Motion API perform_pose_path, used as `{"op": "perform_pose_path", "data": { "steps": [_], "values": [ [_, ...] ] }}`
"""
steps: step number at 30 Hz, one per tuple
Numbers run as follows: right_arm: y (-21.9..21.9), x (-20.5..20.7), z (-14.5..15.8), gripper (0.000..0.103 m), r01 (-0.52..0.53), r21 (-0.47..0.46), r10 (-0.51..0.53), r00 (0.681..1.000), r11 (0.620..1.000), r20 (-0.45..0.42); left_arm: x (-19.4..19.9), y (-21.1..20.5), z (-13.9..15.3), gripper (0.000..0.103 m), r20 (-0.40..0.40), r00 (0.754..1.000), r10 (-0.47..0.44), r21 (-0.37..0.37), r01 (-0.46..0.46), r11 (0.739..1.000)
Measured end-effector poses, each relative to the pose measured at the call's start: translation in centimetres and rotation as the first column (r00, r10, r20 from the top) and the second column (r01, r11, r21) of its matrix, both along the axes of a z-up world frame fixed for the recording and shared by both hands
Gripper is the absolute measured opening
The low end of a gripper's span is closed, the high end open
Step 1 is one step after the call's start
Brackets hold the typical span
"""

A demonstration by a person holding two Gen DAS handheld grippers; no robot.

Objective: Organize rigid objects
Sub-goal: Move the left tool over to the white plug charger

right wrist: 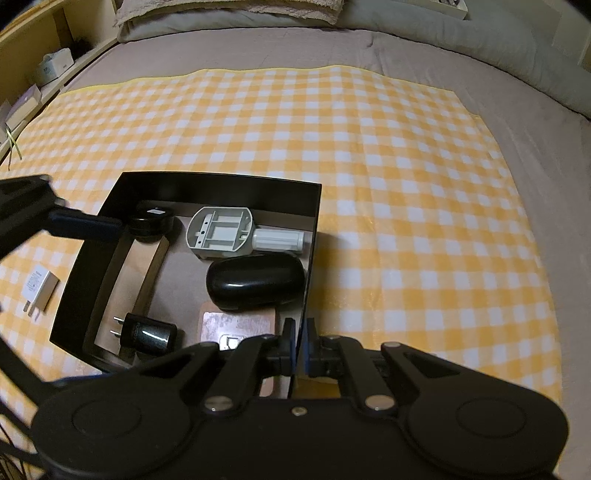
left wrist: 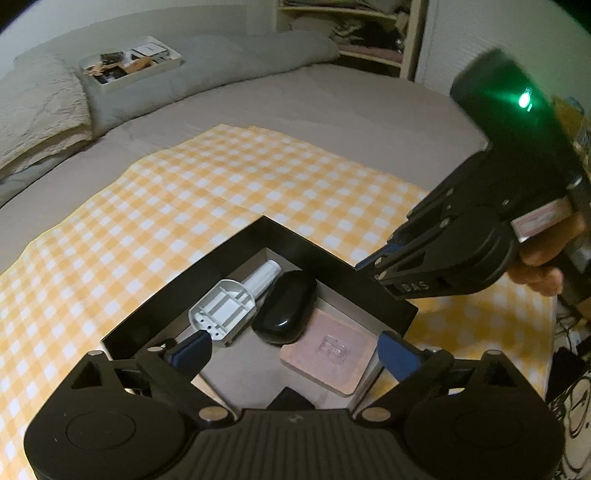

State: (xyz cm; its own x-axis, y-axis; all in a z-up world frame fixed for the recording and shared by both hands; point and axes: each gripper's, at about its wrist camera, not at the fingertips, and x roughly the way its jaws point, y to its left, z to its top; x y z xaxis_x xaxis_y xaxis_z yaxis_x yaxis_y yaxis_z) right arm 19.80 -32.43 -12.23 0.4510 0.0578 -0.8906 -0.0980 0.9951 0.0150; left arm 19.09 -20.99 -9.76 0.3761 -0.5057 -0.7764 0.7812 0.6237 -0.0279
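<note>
A black open box [right wrist: 221, 188] lies on a yellow checked cloth [right wrist: 369, 184]. Inside it are a grey plastic part [right wrist: 221, 232], a black oval case [right wrist: 255, 282], a pink square pad [right wrist: 236, 325], a black plug adapter [right wrist: 147, 334] and a small black round object [right wrist: 151, 221]. My right gripper [right wrist: 301, 343] is shut on the box's right wall. My left gripper [left wrist: 291, 350] is open above the box, over the pad [left wrist: 328, 354] and case [left wrist: 286, 312]. A white charger [right wrist: 37, 288] lies on the cloth left of the box.
The cloth covers a grey bed with pillows [left wrist: 37, 110]. A white tray [left wrist: 129, 62] with small items lies on the bedding at the back. Shelves [left wrist: 351, 29] stand behind the bed, and a wooden ledge [right wrist: 37, 74] runs along the left.
</note>
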Motion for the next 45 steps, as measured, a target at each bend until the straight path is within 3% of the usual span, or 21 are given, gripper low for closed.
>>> {"op": "perform_pose_path", "data": {
  "steps": [5, 15, 29, 36, 40, 42, 45],
  "values": [
    [0.4, 0.1, 0.0, 0.004, -0.009, -0.031, 0.009, 1.000, 0.999, -0.001, -0.8, 1.9, 1.2, 0.103, 0.000, 0.999, 0.048, -0.015, -0.048, 0.999],
    [0.2, 0.1, -0.1, 0.004, -0.007, -0.041, 0.007, 1.000, 0.999, 0.003, -2.0, 7.1, 3.0, 0.103, -0.007, 0.983, 0.183, -0.047, -0.183, 0.982],
    [0.4, 0.4, -0.8, 0.005, 0.019, -0.050, -0.019, 1.000, 0.999, -0.011, -1.7, 15.2, 1.7, 0.103, -0.010, 0.902, 0.432, 0.034, -0.432, 0.901],
    [0.5, 0.8, -1.0, 0.005, 0.050, -0.044, -0.051, 0.999, 0.998, -0.009, -1.2, 16.9, -0.1, 0.103, -0.031, 0.867, 0.497, 0.085, -0.493, 0.866],
    [-0.2, 1.0, -0.9, 0.005, 0.089, 0.012, -0.089, 0.996, 0.996, -0.031, -0.7, 17.4, -0.9, 0.103, -0.061, 0.854, 0.517, 0.086, -0.512, 0.855],
    [-0.3, 1.1, -0.8, 0.005, 0.105, 0.030, -0.104, 0.994, 0.994, -0.035, -0.5, 17.5, -1.1, 0.101, -0.080, 0.845, 0.529, 0.073, -0.524, 0.849],
    [-0.2, 1.0, -0.6, 0.005, 0.105, 0.019, -0.104, 0.994, 0.994, -0.032, 0.0, 17.8, -1.6, 0.086, -0.123, 0.825, 0.552, 0.054, -0.550, 0.834]
  ]
}}
